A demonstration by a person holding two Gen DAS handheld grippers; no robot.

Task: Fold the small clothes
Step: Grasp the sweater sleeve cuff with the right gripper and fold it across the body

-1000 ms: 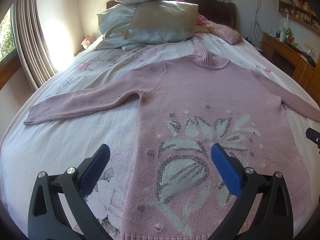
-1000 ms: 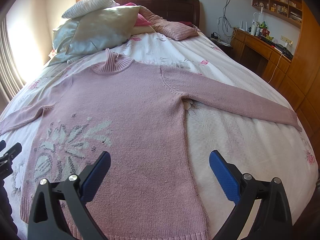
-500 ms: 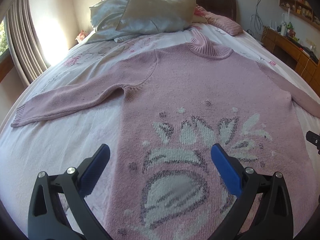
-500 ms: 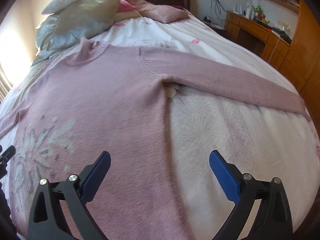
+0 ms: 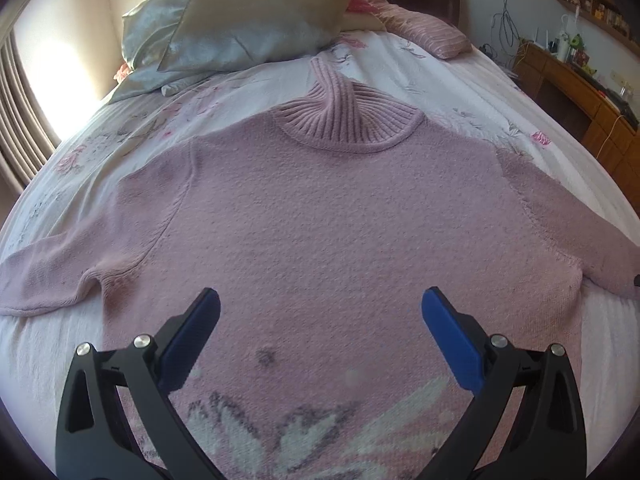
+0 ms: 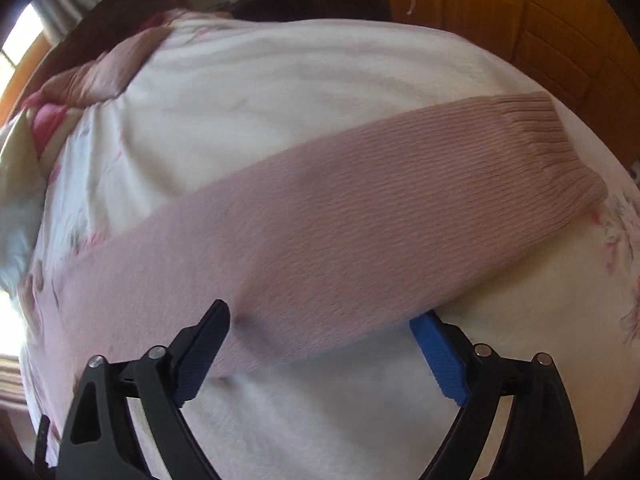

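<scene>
A pink knitted turtleneck sweater (image 5: pixel 332 220) lies flat on the bed, face up, collar (image 5: pixel 344 120) toward the pillows and both sleeves spread out. My left gripper (image 5: pixel 320 312) hovers open over the chest, above the white flower pattern (image 5: pixel 320 432). In the right wrist view the sweater's right sleeve (image 6: pixel 320 232) runs diagonally across the bedspread, its ribbed cuff (image 6: pixel 560 152) at the upper right. My right gripper (image 6: pixel 324 328) is open and down at the sleeve: the left fingertip rests on the knit, the right one is tucked at the sleeve's near edge.
Silver and striped pillows (image 5: pixel 256 20) are piled at the headboard. The white floral bedspread (image 6: pixel 320 92) surrounds the sweater. A wooden desk (image 5: pixel 580 92) with clutter stands along the bed's right side, and wooden cabinets (image 6: pixel 520 28) sit beyond the cuff. Curtains (image 5: pixel 20 120) hang on the left.
Both grippers moved forward over the sweater. The left went from the hem pattern up to the chest. The right swung right and dropped onto the right sleeve.
</scene>
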